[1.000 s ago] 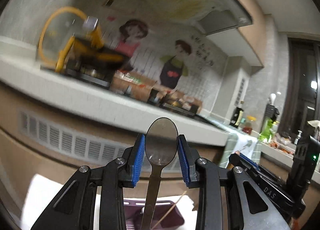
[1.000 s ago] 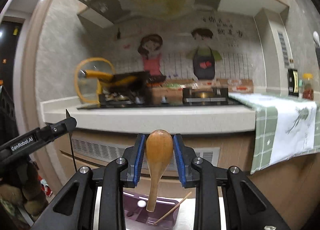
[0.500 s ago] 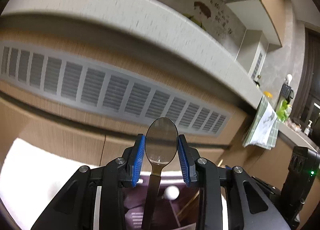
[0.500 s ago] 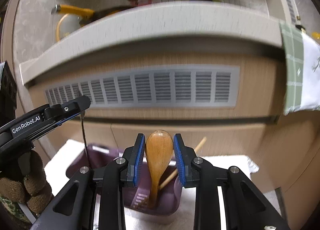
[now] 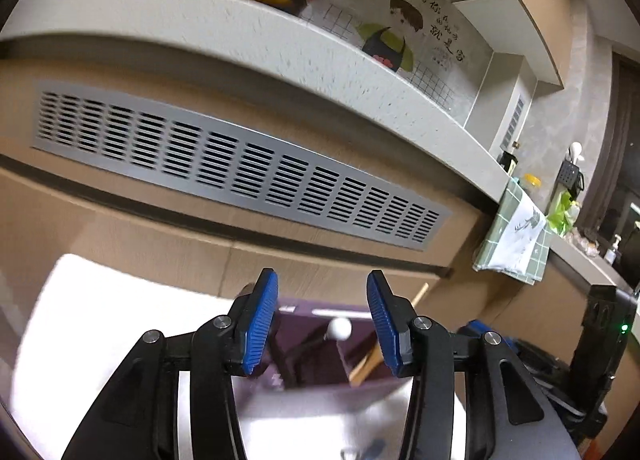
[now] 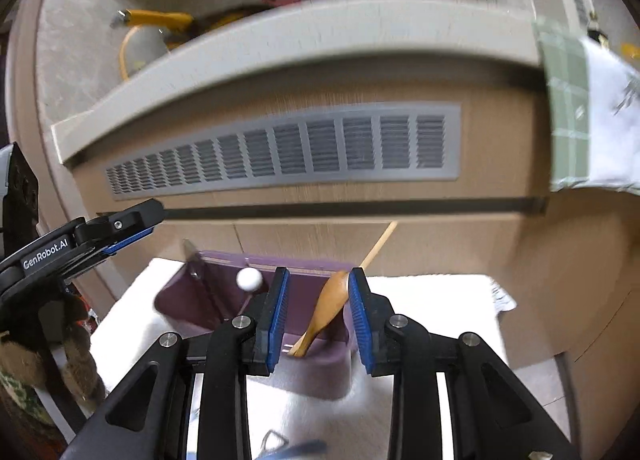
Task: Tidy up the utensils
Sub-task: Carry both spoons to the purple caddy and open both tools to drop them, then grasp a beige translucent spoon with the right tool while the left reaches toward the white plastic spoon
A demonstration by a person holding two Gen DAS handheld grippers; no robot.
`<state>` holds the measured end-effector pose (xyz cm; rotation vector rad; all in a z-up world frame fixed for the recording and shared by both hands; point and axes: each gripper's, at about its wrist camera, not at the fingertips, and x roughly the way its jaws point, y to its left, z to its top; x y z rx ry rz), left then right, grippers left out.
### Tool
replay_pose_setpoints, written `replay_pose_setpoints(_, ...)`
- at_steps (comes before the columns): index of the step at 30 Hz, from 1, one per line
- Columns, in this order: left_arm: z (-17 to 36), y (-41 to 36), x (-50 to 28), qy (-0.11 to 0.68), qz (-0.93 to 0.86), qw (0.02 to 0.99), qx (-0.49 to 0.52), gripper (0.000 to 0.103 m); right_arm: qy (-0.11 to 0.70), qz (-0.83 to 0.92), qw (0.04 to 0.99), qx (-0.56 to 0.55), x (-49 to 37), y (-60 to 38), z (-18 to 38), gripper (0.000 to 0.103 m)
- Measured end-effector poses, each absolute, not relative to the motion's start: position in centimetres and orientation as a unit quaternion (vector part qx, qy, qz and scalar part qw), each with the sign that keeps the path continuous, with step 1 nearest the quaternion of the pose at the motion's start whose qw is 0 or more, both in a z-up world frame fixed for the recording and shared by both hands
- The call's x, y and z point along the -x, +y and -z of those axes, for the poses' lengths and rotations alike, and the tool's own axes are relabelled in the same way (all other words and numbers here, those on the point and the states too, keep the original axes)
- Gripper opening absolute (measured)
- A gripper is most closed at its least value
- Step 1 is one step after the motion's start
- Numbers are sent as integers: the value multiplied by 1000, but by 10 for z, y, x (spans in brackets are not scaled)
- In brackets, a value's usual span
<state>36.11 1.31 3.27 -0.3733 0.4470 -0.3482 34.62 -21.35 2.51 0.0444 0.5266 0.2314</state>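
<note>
A purple utensil holder stands on a white cloth; it also shows in the left wrist view. My left gripper is open and empty above it. My right gripper is open; the wooden spoon leans inside the holder between its fingers, free of the pads. A white-tipped utensil and a wooden chopstick stand in the holder. The metal spoon is not clearly visible.
A wooden cabinet front with a grey vent grille rises just behind the holder, under a pale counter edge. A green checked towel hangs at the right. A stuffed toy sits at the left.
Both grippers opened. The metal spoon left the left gripper and the wooden spoon dropped from the right gripper into the holder. Both views tilted further down toward the holder.
</note>
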Motion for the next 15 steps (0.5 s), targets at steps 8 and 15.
replay_pose_setpoints(8,-7,27,-270,261,155,944,129,50,290,-119,950,6,-277,-213,-16,28)
replay_pose_setpoints(15,51,46,-211,343,122,920,146,50,373,-138,917,-8,-237,-199,46,28)
